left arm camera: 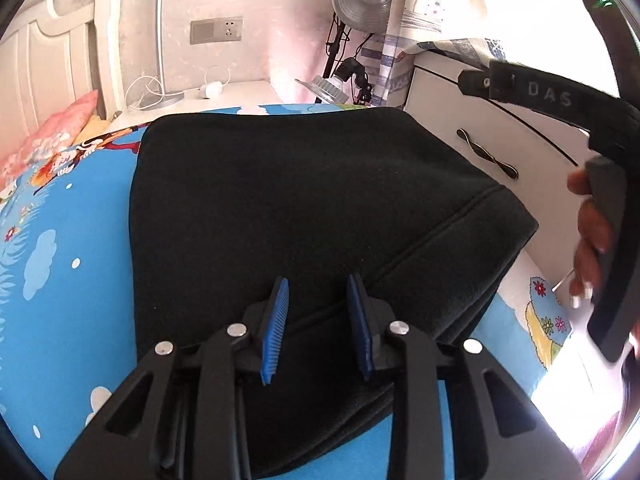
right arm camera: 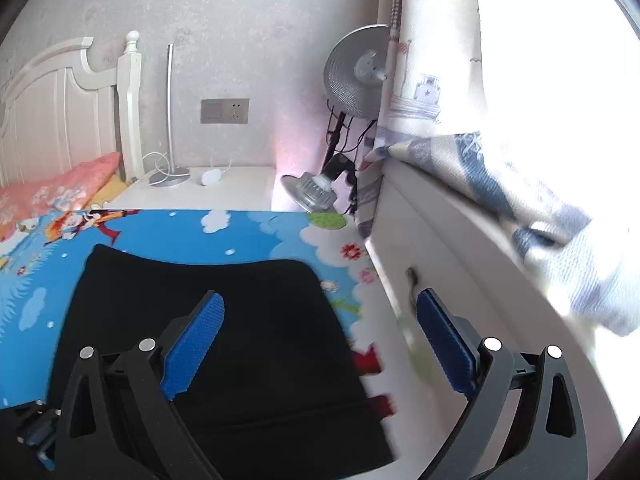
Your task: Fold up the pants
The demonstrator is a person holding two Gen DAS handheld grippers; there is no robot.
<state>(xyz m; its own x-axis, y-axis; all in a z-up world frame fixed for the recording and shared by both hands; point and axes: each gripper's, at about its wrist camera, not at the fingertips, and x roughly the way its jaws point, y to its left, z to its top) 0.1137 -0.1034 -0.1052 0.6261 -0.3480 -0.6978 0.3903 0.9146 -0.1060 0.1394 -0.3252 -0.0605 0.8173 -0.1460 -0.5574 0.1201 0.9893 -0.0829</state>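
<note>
Black pants [left arm camera: 304,216] lie folded on cartoon-print bed sheet [left arm camera: 60,264], near bed's right edge. Left gripper [left arm camera: 318,328] low over cloth, jaws parted, empty. Right gripper [right arm camera: 320,344] lifted, jaws wide, empty. Risk: descending jaws snag top layer, undoing fold.

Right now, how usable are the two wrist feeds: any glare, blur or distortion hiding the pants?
Left wrist view: pants sharp, seam readable; glare washes out the upper right; fisheye bends the bedsheet edges.
Right wrist view: the window side is blown out white, the curtain is smeared by blur, and the pants read as flat black without fold detail.
</note>
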